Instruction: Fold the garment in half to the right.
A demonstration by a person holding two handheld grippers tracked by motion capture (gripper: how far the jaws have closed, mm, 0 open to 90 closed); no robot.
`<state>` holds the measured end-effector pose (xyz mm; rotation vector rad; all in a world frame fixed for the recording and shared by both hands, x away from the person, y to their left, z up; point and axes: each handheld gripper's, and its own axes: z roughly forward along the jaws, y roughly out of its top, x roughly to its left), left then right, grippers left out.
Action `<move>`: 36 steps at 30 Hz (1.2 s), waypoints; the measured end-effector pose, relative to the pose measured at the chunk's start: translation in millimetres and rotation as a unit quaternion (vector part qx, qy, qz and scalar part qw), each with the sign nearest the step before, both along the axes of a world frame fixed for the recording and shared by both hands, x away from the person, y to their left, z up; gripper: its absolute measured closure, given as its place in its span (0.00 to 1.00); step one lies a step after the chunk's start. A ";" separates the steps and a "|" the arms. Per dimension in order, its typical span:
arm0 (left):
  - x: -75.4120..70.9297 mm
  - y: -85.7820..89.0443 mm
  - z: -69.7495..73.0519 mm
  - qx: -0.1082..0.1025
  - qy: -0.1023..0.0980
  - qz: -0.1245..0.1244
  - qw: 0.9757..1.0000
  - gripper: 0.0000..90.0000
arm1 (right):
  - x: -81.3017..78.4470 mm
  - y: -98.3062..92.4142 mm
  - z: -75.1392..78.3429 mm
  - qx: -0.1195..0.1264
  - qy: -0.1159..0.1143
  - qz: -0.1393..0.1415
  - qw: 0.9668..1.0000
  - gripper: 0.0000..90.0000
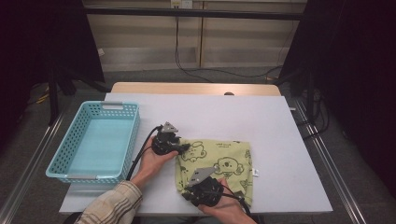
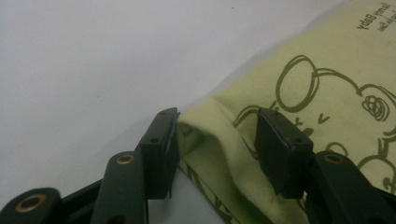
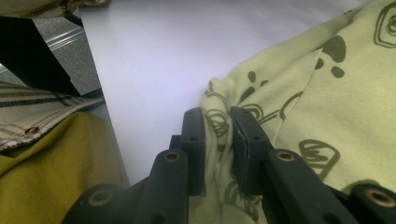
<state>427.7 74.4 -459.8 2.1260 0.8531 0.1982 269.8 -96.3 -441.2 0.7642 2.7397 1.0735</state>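
Note:
A folded light-green cloth [image 1: 229, 158] printed with dark cartoon bears lies on the white table [image 1: 210, 112], near its front edge. My left gripper [image 1: 184, 148] is at the cloth's upper left corner. In the left gripper view its jaws [image 2: 217, 135] straddle a raised fold of the cloth [image 2: 327, 70] with a gap still between the pads. My right gripper [image 1: 187, 191] is at the cloth's lower left corner. In the right gripper view its jaws [image 3: 218, 126] pinch a bunched fold of the cloth [image 3: 345, 107].
A light-blue plastic basket [image 1: 133, 133] with perforated walls stands at the table's left side, nothing in it. A person's striped sleeve [image 1: 112, 205] comes in at the bottom left. The table's front edge lies close below the right gripper.

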 end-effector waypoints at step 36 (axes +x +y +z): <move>-9.2 0.8 21.8 -0.078 0.015 0.013 0.997 0.92 | -5.6 -11.8 7.9 0.046 0.012 -0.028 0.998 0.85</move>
